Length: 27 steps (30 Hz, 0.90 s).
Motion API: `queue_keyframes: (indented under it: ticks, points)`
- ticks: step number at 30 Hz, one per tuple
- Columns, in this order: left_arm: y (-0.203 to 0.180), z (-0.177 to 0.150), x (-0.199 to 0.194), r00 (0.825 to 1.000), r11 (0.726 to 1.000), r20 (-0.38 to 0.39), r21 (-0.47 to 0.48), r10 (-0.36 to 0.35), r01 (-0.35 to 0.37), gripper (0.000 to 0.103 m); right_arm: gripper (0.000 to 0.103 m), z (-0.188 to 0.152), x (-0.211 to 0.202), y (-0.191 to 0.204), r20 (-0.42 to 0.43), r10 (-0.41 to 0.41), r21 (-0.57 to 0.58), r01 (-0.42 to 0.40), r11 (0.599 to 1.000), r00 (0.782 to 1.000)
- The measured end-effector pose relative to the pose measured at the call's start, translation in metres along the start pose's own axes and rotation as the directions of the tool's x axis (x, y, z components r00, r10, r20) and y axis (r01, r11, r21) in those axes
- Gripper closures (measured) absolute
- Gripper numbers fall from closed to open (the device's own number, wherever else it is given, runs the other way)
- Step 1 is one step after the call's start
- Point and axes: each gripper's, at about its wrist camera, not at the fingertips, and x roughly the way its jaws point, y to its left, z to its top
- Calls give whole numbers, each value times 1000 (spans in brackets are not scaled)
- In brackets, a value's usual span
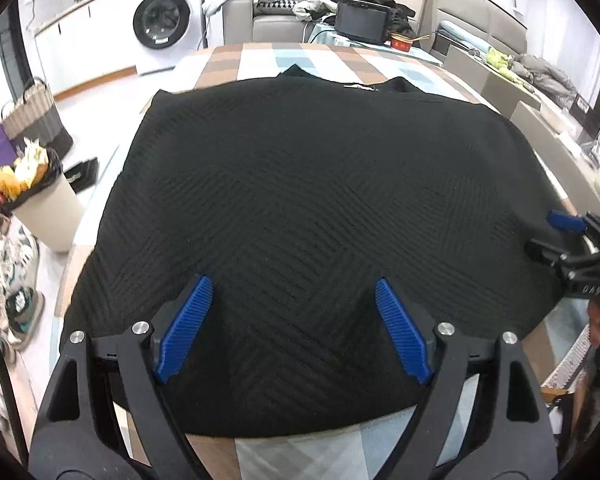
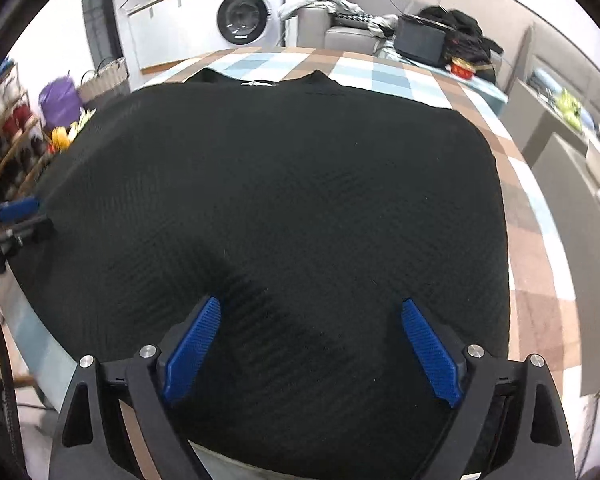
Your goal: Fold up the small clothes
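Observation:
A black knitted sweater (image 1: 300, 200) lies flat on the checked tablecloth (image 1: 260, 60), its collar at the far end. My left gripper (image 1: 294, 292) is open and empty, just above the sweater's near hem. The right gripper shows at the right edge of this view (image 1: 556, 232). In the right wrist view the same sweater (image 2: 280, 200) fills the table (image 2: 532, 280). My right gripper (image 2: 310, 312) is open and empty above the near hem. The left gripper shows at the left edge there (image 2: 24, 216).
A washing machine (image 1: 164, 24) and a sofa (image 1: 268, 20) stand beyond the table. A black monitor (image 1: 362, 20) and a red bowl (image 1: 404, 42) sit at the far end. A bin (image 1: 40, 200), baskets and shoes are on the floor to the left.

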Motion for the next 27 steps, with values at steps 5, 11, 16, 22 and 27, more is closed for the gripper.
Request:
queue_keyframes:
  ticks: [5, 11, 16, 22, 27]
  points:
    - [6, -6, -10, 1000, 999, -7, -34, -19, 19, 21, 9, -5, -8, 3, -20, -7, -40, 6, 999, 1000]
    - [3, -20, -19, 1000, 1000, -18, -13, -5, 5, 21, 9, -1, -5, 29, 27, 50, -65, -48, 997, 998]
    - [13, -35, -26, 999, 999, -36, -32, 3, -4, 21, 9, 0, 0, 25, 0, 31, -74, -31, 997, 1000]
    - [39, -45, -48, 999, 992, -31, -123, -11, 7, 21, 9, 1, -10, -1, 4, -46, 9, 46, 999, 999]
    - [60, -44, -60, 999, 987, -41, -163, 1, -8, 21, 9, 3, -22, 6, 36, 4, -3, -4, 1000, 999]
